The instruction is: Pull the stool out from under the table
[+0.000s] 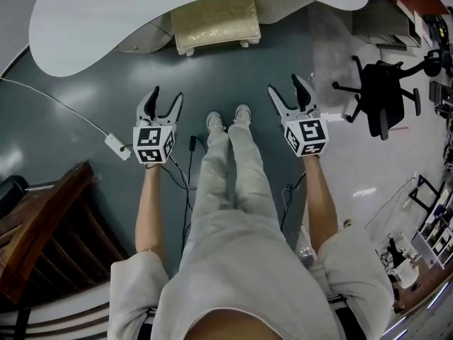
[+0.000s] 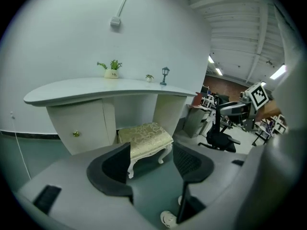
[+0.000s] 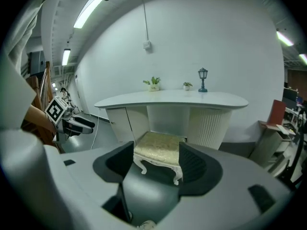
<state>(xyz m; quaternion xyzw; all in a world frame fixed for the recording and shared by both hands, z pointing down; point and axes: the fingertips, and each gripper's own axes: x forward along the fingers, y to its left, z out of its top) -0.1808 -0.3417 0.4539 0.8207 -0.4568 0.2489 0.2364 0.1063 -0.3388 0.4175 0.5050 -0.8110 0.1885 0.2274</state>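
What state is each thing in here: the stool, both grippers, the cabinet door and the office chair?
stool: upright on its legs, tucked partly under the table, untouched.
left gripper: open, empty, short of the stool.
right gripper: open, empty, short of the stool.
cabinet door: shut.
office chair: upright, off to the right, apart from the stool.

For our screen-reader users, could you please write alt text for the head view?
Seen from above, a standing person holds the open left gripper and open right gripper out towards a cream stool tucked partly under a white curved table, touching nothing. A black office chair stands at right.
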